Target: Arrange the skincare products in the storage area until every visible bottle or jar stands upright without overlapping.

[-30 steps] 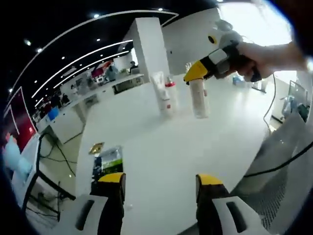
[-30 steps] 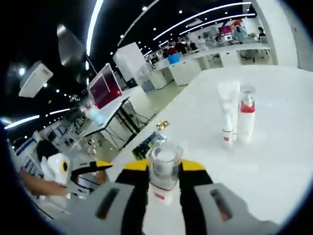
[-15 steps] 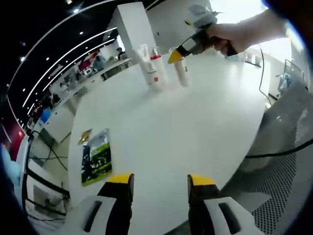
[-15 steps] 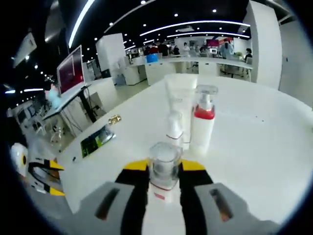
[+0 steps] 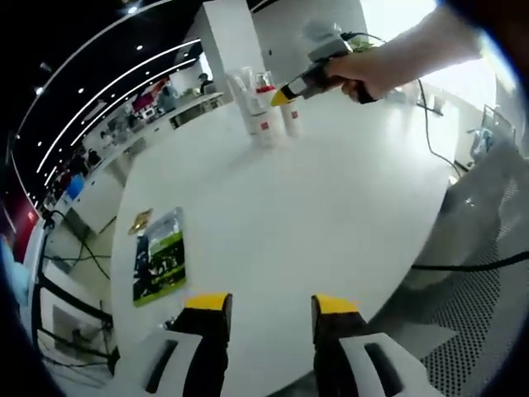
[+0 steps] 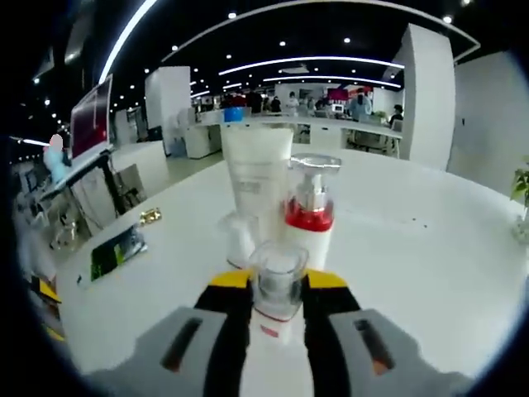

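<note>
My right gripper (image 6: 278, 291) is shut on a white bottle with a clear cap (image 6: 278, 269), held upright just above the white table (image 6: 430, 273). Directly behind it stand a white tube (image 6: 256, 174) on its cap and a pump bottle with a red collar (image 6: 309, 217), side by side. In the left gripper view these two (image 5: 254, 106) stand at the table's far side, with the right gripper (image 5: 287, 93) and a person's hand (image 5: 372, 66) holding the bottle (image 5: 292, 121) next to them. My left gripper (image 5: 269, 308) is open and holds nothing at the near table edge.
A green leaflet (image 5: 159, 265) and a small gold object (image 5: 139, 222) lie near the table's left edge. A mesh chair (image 5: 488, 281) and a black cable (image 5: 430, 116) are off the table's right side. Desks and people fill the hall behind.
The right gripper has carried the clear-capped bottle across the table up to the tube and pump bottle. The left gripper's view has pulled back slightly; its jaws stay open.
</note>
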The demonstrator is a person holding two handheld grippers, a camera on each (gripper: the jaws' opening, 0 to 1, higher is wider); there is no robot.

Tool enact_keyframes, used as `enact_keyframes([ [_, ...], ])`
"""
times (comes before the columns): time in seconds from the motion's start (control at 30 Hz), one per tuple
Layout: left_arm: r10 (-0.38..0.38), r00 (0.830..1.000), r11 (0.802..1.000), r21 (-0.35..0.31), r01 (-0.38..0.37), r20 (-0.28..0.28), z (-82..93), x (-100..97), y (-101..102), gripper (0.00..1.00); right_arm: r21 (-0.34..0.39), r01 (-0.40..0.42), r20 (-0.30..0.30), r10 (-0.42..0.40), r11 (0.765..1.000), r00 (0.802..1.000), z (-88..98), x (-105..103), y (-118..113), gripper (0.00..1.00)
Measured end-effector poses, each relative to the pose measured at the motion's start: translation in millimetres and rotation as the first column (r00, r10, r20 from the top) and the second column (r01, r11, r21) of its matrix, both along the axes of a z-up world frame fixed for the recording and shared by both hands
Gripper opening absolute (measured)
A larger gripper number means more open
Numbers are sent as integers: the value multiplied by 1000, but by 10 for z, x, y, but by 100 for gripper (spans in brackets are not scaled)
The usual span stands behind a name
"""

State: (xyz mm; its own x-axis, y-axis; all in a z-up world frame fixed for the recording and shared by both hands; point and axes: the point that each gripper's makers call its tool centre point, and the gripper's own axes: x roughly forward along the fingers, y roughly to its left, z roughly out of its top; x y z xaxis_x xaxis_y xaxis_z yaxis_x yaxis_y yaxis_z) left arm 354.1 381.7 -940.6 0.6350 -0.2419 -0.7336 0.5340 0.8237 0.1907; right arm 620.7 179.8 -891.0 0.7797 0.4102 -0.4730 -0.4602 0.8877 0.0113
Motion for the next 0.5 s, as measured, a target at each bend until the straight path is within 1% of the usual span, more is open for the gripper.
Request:
enact_keyframes([
  [0.07, 1, 1000, 1000, -1, -1, -2, -3, -2, 0, 40, 7, 3, 6, -3, 1000, 1000, -6, 25, 16, 24],
  [0.13, 0, 1000, 1000, 4, 0, -9, -19, -8, 7, 39, 3, 0, 31, 0, 1000, 1000, 4, 59, 29, 24],
  [0.2, -1, 1000, 1000, 3, 1, -10, -20, -11, 4, 39, 6, 3, 34, -3, 1000, 999, -6, 92, 29, 24],
  [0.27, 0, 1000, 1000, 5, 0, -5, -15, -7, 10, 39, -6, 6, 64, -6, 1000, 998, -11, 148, 11, 24],
  [0.33, 6, 1000, 1000, -3, -6, 0, -3, -3, 12, 38, -4, 17, 58, -16, 1000, 998, -47, 170, -12, 24],
  [0.4, 4, 1000, 1000, 0, -4, -3, -13, -6, 15, 37, -22, 21, 57, -20, 1000, 998, -114, 177, -41, 24],
  [0.43, 4, 1000, 1000, 1, -4, -4, -18, -7, 17, 37, -9, 23, 102, -21, 1000, 995, -83, 213, -50, 24],
  [0.5, 6, 1000, 1000, -1, -6, -3, -15, -6, 18, 37, -4, 26, 88, -26, 1000, 996, -109, 180, -80, 24],
])
